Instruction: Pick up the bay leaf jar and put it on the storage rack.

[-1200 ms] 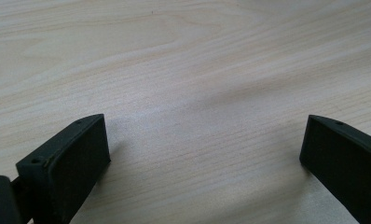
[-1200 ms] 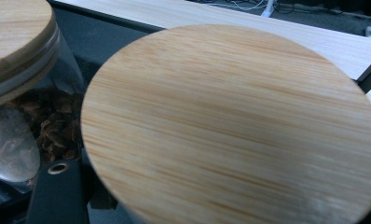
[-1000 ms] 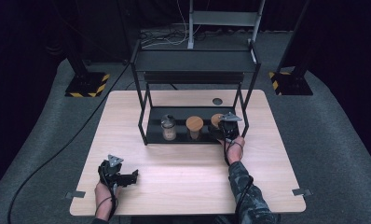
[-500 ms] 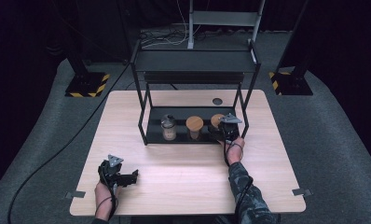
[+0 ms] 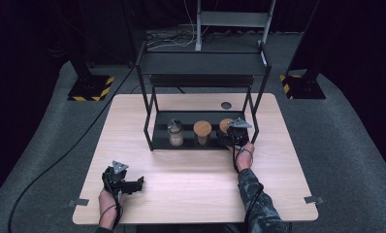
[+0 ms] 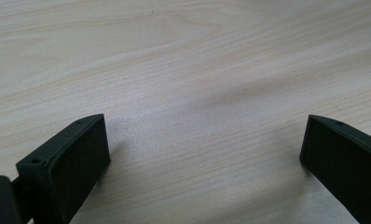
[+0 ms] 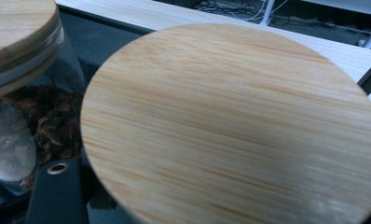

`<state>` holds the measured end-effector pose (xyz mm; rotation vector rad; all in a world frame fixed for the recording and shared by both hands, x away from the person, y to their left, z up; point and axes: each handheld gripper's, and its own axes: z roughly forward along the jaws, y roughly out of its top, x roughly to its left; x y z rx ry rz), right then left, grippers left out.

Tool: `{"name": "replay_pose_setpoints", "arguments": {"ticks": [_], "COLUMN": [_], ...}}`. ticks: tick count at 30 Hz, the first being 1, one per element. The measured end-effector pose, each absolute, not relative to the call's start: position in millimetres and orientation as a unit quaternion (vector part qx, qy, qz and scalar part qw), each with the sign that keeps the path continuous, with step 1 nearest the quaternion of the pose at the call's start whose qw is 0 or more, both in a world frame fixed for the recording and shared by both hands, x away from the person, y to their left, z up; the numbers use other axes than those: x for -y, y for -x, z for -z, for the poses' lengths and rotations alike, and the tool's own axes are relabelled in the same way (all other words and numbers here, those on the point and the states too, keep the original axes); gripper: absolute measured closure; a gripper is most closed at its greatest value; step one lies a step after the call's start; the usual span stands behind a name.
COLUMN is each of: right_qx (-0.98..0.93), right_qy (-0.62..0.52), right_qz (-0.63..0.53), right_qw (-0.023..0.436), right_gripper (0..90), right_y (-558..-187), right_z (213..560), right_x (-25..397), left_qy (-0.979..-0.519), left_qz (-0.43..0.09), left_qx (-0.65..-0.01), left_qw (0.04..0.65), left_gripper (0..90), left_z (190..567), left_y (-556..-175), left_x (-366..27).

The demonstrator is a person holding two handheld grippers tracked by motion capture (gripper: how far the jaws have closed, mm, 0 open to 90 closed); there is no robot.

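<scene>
Three jars stand in a row on the lower shelf of a black metal rack (image 5: 203, 63). The right jar (image 5: 224, 124) has a round bamboo lid (image 7: 230, 121), and my right gripper (image 5: 230, 133) reaches in from the front with its jaws around the jar's body. One black finger (image 7: 58, 196) presses beside the glass; the lid covers the other. The middle jar (image 5: 202, 132), with dark dried bits inside, stands just to the left (image 7: 20, 93). My left gripper (image 5: 135, 184) rests low on the table near the front left, its jaws wide open (image 6: 204, 154) over bare wood.
The left jar (image 5: 175, 132) has a dark top. The rack's posts and upper shelf frame the jars. A round black hole (image 5: 225, 105) lies in the wooden table (image 5: 191, 194) behind the rack. Striped stand bases (image 5: 89, 90) sit on the floor beyond.
The right gripper has shifted very slightly at the right jar. The left gripper has stayed still.
</scene>
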<state>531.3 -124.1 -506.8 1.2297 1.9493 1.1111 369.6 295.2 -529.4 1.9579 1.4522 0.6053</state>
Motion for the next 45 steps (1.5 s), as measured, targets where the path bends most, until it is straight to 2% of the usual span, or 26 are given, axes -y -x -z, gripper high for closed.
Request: {"name": "replay_pose_setpoints", "arguments": {"ticks": [3,12,15,31,45], "right_qx": [-0.731,-0.743,-0.747,-0.767,-0.787], "right_qy": [-0.462,-0.490,-0.496,-0.507,-0.463], "right_qz": [-0.412,-0.375,-0.363,-0.324,-0.334], "right_qw": [0.285,0.260,0.251,0.225,0.232], "right_gripper": [24.0,4.4,1.6,0.0,0.0], "right_y": [-531.4,-532.2,-531.5,-511.8,-459.2], "right_z": [506.0,500.8,499.4,491.4,492.5], "right_x": [124.1,125.2,125.2,118.7,115.6], "left_qy": [-0.741,-0.741,-0.741,-0.741,-0.741], "left_qz": [-0.229,-0.229,-0.229,-0.229,-0.229], "left_qx": [-0.550,-0.550,-0.550,-0.550,-0.550], "left_qw": [0.310,0.310,0.310,0.310,0.310], "left_gripper": [0.8,0.8,0.8,0.8,0.8], "left_z": [529.5,529.4,529.5,529.4,529.4], "left_y": [-369.5,-369.6,-369.5,-369.6,-369.6], "left_x": [-295.1,-295.2,-295.1,-295.2,-295.2]}}
